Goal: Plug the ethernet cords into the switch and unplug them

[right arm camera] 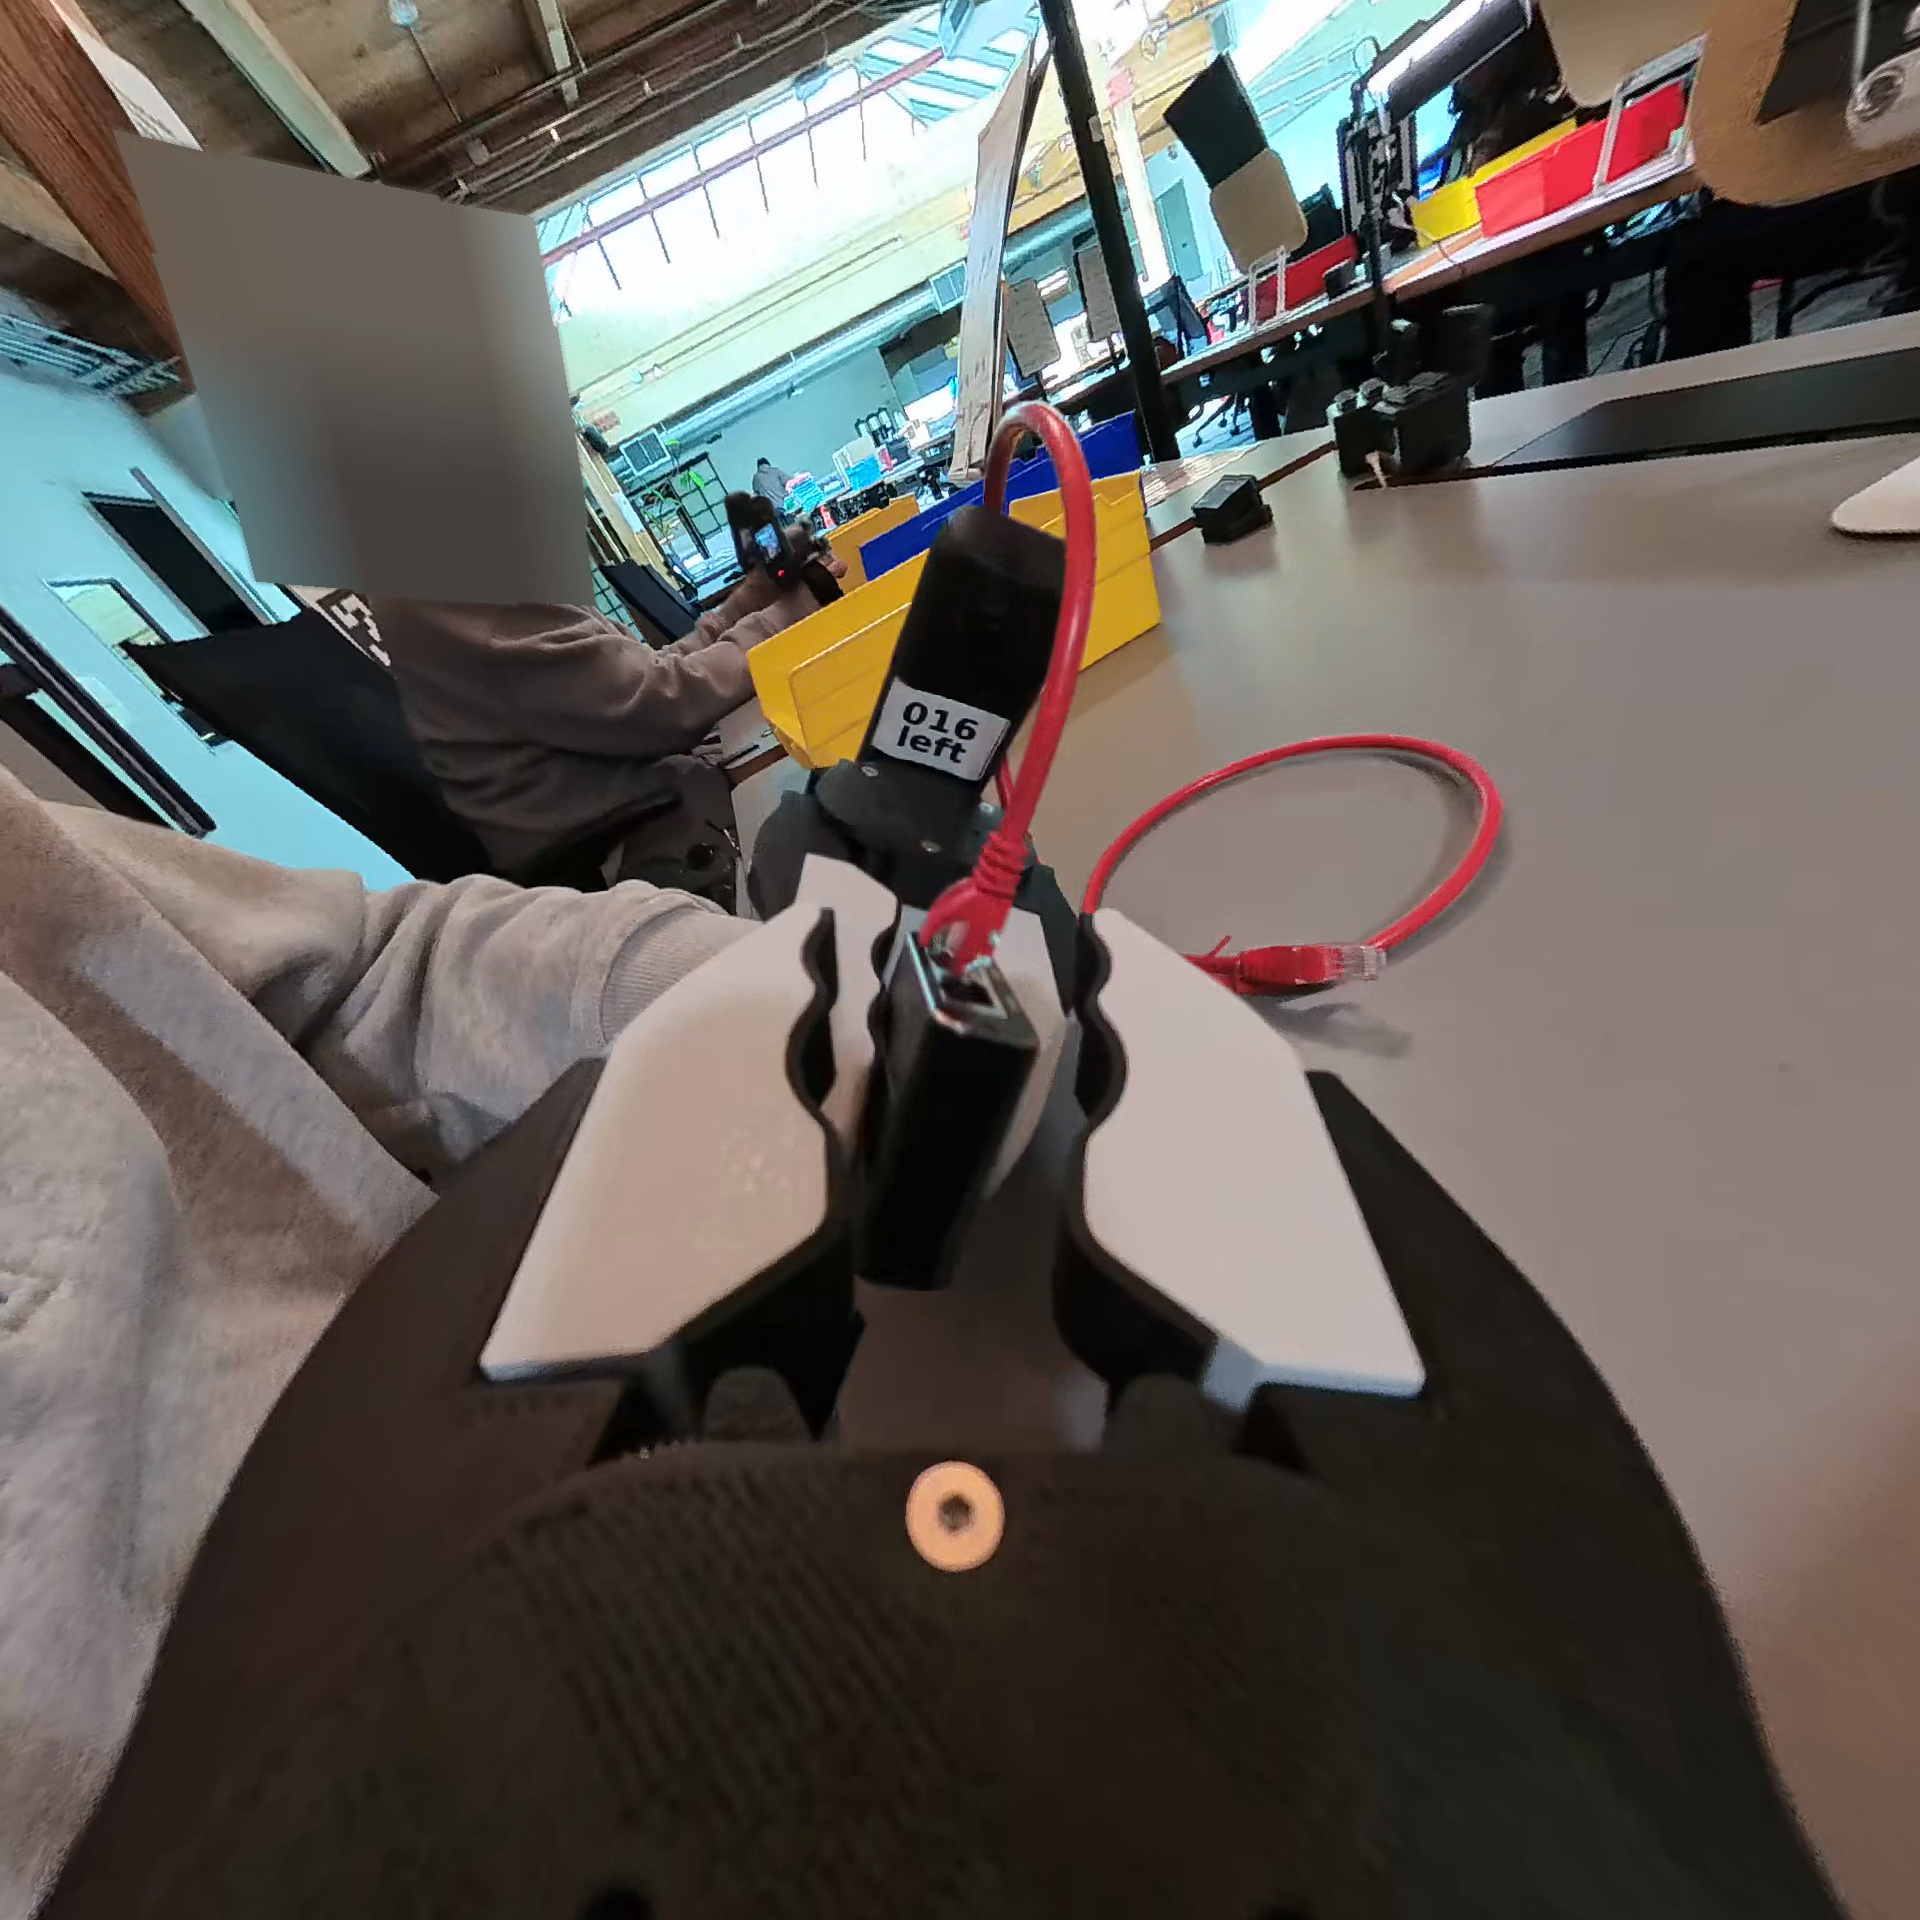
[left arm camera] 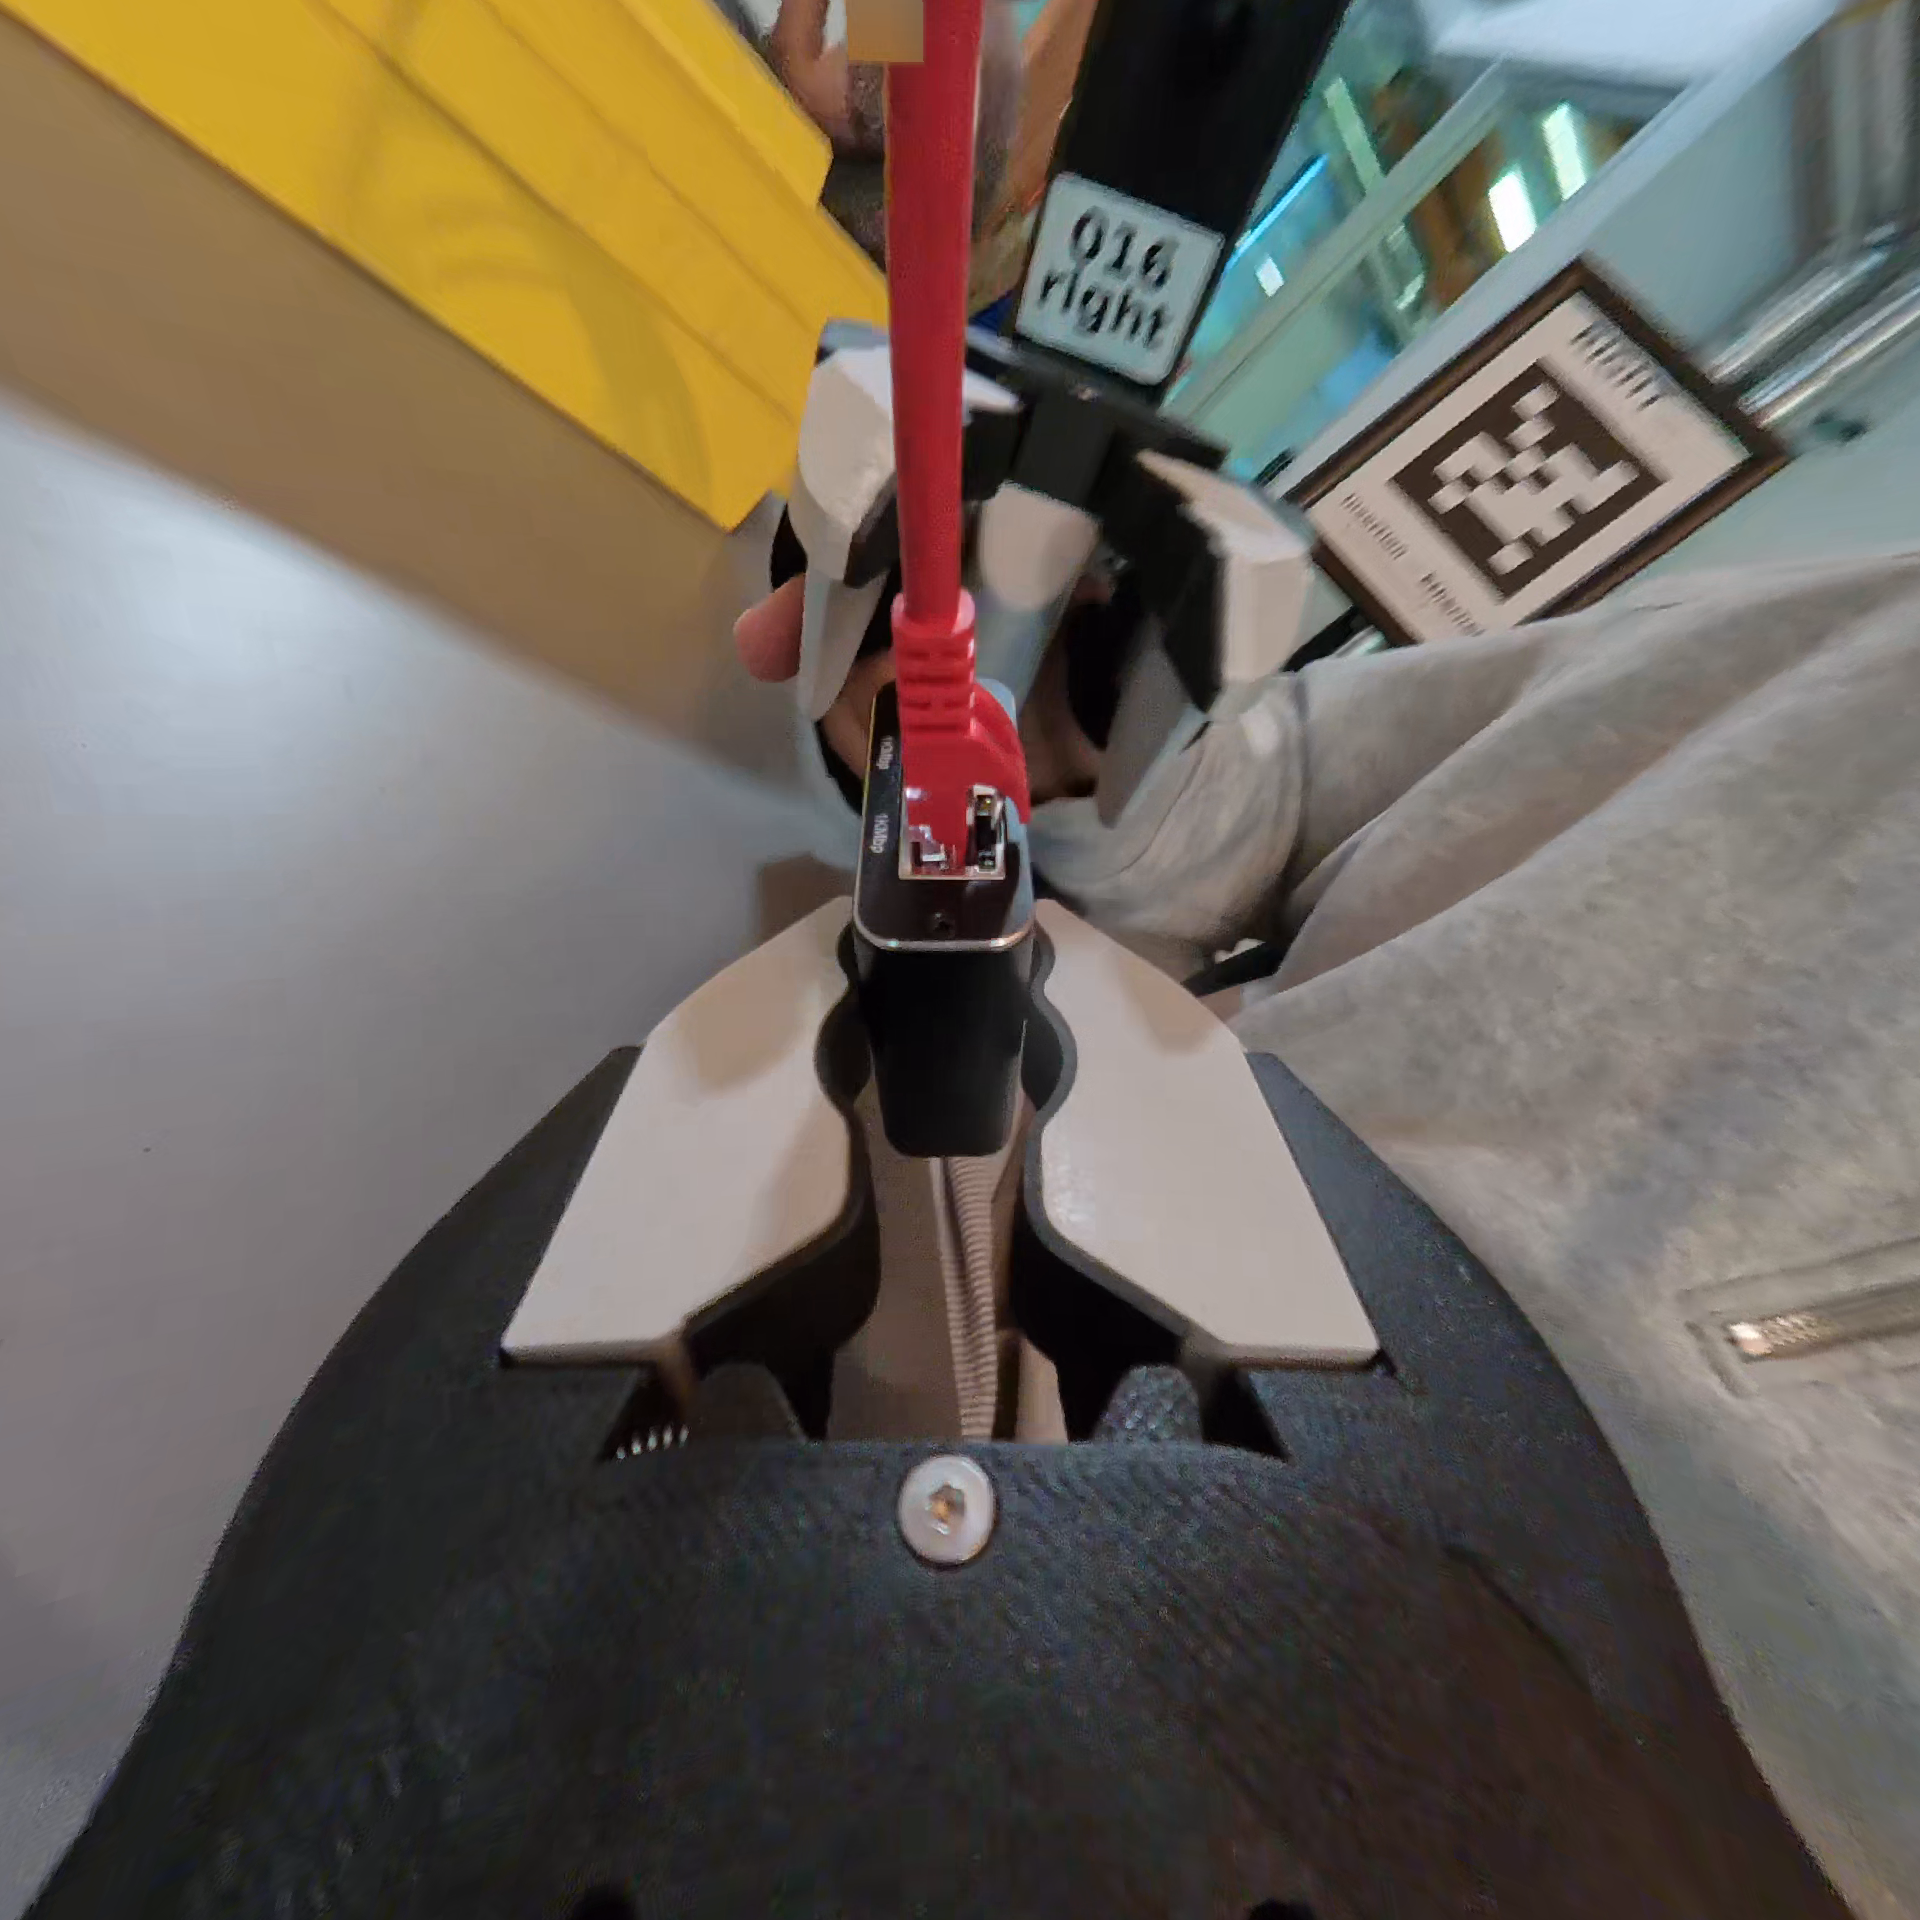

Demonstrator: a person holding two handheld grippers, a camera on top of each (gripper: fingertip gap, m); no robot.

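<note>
Right gripper (right arm camera: 956, 1049) jaws open around the black switch (right arm camera: 940, 1122), red cord (right arm camera: 1055, 665) plugged in.

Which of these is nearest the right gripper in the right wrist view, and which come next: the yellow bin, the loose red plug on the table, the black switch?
From the right gripper:
1. Black switch, between its fingers.
2. Loose red plug, on the table to the right.
3. Yellow bin, farther back, left of centre.
</note>
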